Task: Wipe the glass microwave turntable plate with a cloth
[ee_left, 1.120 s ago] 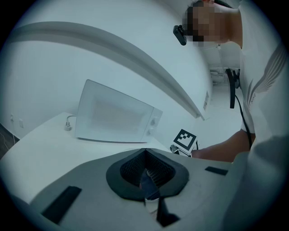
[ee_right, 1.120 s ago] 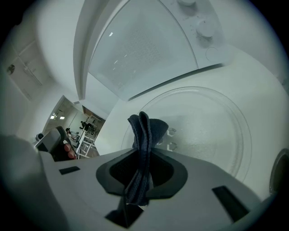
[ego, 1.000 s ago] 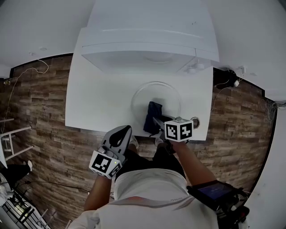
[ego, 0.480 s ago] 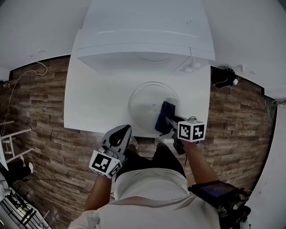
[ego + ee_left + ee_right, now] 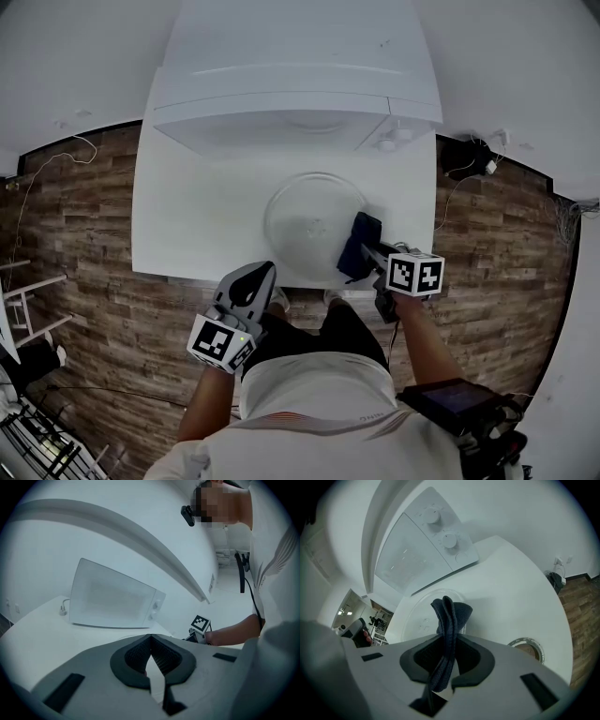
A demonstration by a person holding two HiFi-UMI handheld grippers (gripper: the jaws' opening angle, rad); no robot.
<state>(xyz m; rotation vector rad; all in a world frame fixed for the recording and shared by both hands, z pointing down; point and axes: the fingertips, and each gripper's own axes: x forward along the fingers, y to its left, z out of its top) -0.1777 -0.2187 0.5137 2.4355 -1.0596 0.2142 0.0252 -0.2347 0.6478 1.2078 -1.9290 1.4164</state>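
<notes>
The round clear glass turntable plate lies flat on the white table, in front of the white microwave. My right gripper is shut on a dark blue cloth, and the cloth rests at the plate's right rim. In the right gripper view the folded cloth sticks out beyond the jaws of the right gripper, over the plate. My left gripper hangs by the table's front edge, away from the plate. In its own view the left gripper is shut on nothing.
The microwave stands right behind the plate with two knobs on its right side. A round metal-rimmed hole sits in the table to the plate's right. Wood-look floor surrounds the table, with cables and a dark object at the right.
My right gripper has carried the cloth across the plate, from its near middle to its right rim. The left gripper has stayed where it was.
</notes>
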